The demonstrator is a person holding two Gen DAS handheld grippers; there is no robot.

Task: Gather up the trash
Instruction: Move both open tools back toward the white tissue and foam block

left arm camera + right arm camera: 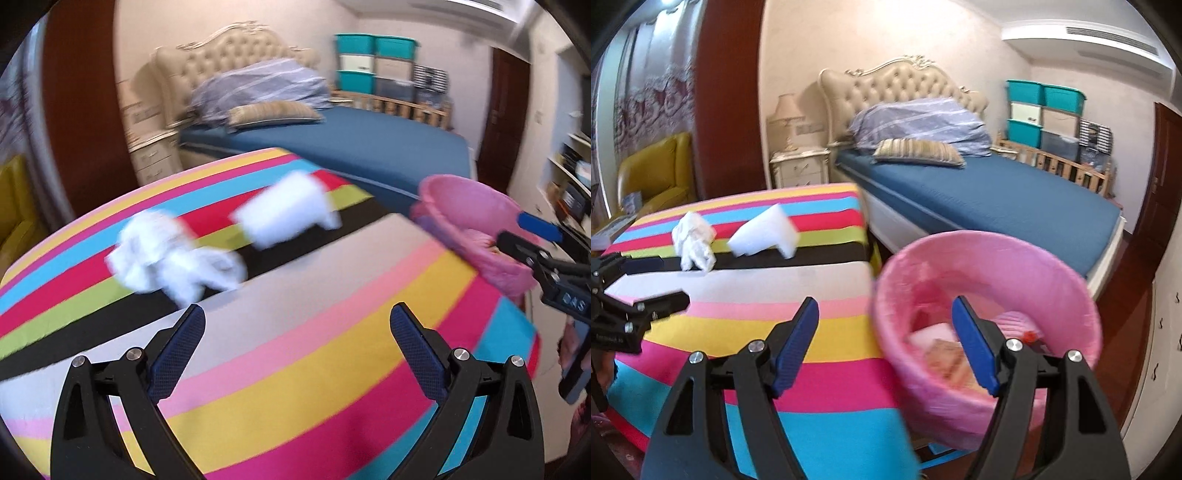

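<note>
Two pieces of white trash lie on the striped worktop [798, 280]: a crumpled tissue [693, 242] on the left and a white foam block [764, 236] just to its right, the two close together but apart. Both sit across the far stripes, around the green and black bands. In the left wrist view they are smeared by blur, the tissue [173, 258] nearer the camera and the foam block [288, 214] beyond it.

The left gripper [297, 325] stands wide, with nothing between its blue pads; it hovers over the pale stripe, short of the tissue. The right gripper [886, 314] is moderately open and also empty, one finger over the worktop's edge and the other in front of the pink bin [1071, 280].

The bin stands just beside the worktop's right edge, lined with a pink bag, and holds some scraps, among them something pale and something brownish; what they are cannot be told. Behind the worktop is a bed [997, 199] with a blue sheet and a tufted headboard.
</note>
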